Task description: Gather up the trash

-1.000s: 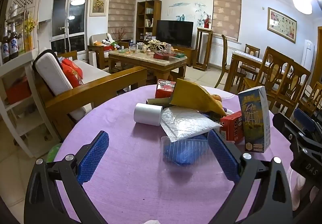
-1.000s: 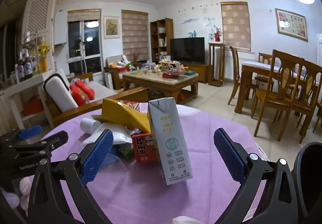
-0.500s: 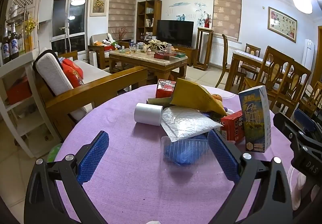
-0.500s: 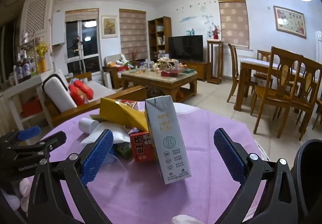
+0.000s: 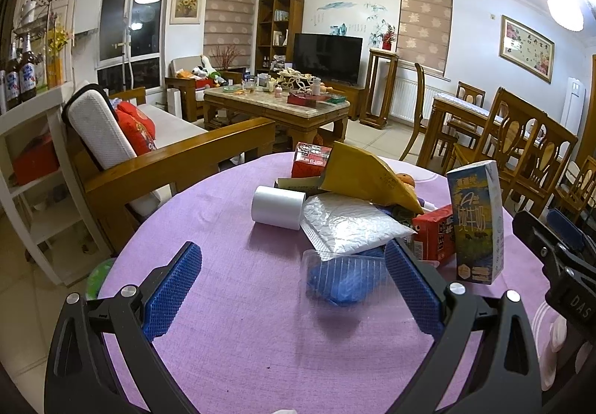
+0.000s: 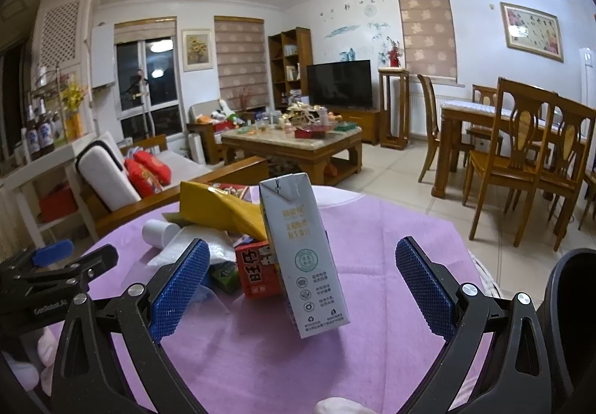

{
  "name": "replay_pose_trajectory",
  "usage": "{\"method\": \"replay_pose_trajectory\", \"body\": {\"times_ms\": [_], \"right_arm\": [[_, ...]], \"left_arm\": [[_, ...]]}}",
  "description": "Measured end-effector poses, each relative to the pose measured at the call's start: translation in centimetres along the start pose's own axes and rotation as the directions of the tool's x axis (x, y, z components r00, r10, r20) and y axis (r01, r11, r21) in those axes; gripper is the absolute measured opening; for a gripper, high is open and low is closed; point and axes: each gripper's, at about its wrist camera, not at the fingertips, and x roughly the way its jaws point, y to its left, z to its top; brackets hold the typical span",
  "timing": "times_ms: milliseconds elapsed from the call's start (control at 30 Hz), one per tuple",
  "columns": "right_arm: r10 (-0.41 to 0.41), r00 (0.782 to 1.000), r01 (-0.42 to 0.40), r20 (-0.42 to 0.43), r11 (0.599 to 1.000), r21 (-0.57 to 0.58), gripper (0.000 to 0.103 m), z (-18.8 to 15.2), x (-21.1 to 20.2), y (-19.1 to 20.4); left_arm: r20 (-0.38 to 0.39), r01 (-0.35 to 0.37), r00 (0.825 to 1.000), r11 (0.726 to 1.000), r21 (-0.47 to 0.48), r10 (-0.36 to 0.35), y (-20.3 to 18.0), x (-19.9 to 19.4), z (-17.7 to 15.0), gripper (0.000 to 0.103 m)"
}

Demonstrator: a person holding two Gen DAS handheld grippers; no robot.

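A pile of trash lies on the round purple table (image 5: 231, 332). It holds a tall milk carton (image 5: 476, 220) (image 6: 303, 254), a red drink box (image 5: 434, 235) (image 6: 259, 270), a silver bubble mailer (image 5: 350, 224), a yellow envelope (image 5: 365, 175) (image 6: 219, 207), a white tape roll (image 5: 277, 207) (image 6: 160, 232) and a clear plastic tray (image 5: 344, 278) over something blue. My left gripper (image 5: 292, 293) is open, low over the table, with the clear tray just inside its right finger. My right gripper (image 6: 301, 285) is open, and the milk carton stands upright between its fingers, untouched.
A dark bin rim (image 6: 570, 306) shows at the right edge of the right wrist view. Beyond the table stand a wooden sofa (image 5: 156, 161), a coffee table (image 5: 275, 108), and dining chairs (image 6: 521, 161). A white shelf (image 5: 33, 168) stands to the left.
Both grippers stay open. The right gripper has edged slightly closer to the milk carton; the left view is almost unchanged.
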Motion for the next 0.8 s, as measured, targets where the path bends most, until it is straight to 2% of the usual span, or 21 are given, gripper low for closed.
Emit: {"method": "replay_pose_trajectory", "body": {"times_ms": [800], "right_arm": [[-0.001, 1.0, 0.001, -0.006, 1.0, 0.023, 0.099, -0.22, 0.11, -0.56]], "left_arm": [[-0.001, -0.001, 1.0, 1.0, 0.003, 0.001, -0.01, -0.03, 0.0, 0.098]]}}
